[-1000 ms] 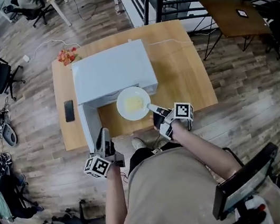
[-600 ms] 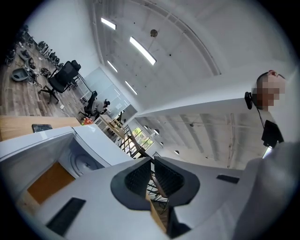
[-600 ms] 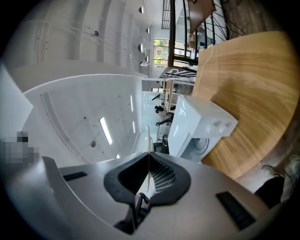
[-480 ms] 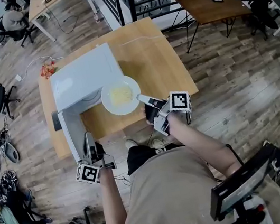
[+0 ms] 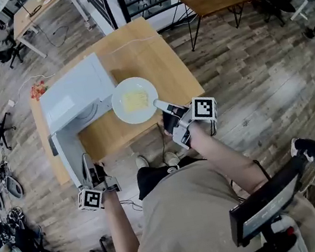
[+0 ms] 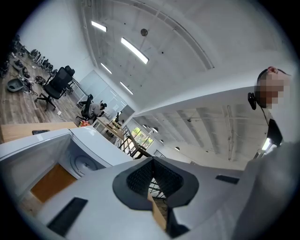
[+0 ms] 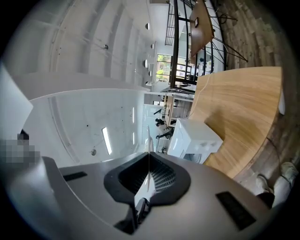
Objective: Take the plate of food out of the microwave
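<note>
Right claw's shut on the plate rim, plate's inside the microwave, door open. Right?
Not quite. The plate is outside the microwave, held above the table in front of the opening, as the head view shows. The rest holds: the right claw is shut on its rim, and the door is open.

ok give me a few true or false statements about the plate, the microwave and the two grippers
1. The plate sits inside the microwave. False: it is outside, held above the wooden table.
2. The right gripper is shut on the plate's rim. True.
3. The microwave door is closed. False: it stands open, swung out toward the person.
4. There is yellow food on the plate. True.
5. The left gripper also grips the plate. False: it is by the open door's outer end, apart from the plate.
</note>
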{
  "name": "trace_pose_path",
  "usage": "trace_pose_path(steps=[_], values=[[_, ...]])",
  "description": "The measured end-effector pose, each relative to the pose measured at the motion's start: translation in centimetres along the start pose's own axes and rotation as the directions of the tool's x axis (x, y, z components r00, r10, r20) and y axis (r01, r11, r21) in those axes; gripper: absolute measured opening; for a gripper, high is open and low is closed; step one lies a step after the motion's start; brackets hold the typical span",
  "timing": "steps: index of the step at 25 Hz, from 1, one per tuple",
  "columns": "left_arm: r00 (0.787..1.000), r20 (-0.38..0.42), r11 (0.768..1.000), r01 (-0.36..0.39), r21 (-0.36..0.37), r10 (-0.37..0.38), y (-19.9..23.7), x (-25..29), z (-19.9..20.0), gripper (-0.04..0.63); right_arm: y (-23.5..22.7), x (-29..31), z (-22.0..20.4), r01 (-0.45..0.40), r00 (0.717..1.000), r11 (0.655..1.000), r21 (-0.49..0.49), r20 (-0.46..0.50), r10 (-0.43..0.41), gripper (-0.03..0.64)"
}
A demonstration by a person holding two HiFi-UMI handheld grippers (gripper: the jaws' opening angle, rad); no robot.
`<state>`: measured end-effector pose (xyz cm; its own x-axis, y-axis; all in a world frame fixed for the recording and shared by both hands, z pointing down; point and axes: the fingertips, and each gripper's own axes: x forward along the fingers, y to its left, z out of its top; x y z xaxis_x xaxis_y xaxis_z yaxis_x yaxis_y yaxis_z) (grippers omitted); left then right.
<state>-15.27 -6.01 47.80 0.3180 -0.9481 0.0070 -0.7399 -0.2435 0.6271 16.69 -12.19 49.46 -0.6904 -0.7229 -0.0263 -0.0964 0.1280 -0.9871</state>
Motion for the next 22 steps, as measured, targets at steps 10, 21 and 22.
trace_pose_path(steps=[10,21,22], values=[[0.997,-0.073,0.999,-0.002,0.037,0.005,1.1,0.4,-0.9,0.003,0.4,-2.1,0.5,0.029,0.998,0.999,0.015,0.047,-0.030,0.014],[0.991,-0.112,0.996,-0.069,0.065,0.076,5.8,0.1,-2.8,0.003,-4.0,0.8,-0.8,0.083,0.996,0.997,0.009,0.018,-0.083,0.014],[0.989,-0.120,0.995,-0.079,0.066,0.086,6.3,0.0,-3.0,0.003,-4.7,1.3,-1.0,0.087,0.996,0.996,0.012,0.012,-0.087,0.014]])
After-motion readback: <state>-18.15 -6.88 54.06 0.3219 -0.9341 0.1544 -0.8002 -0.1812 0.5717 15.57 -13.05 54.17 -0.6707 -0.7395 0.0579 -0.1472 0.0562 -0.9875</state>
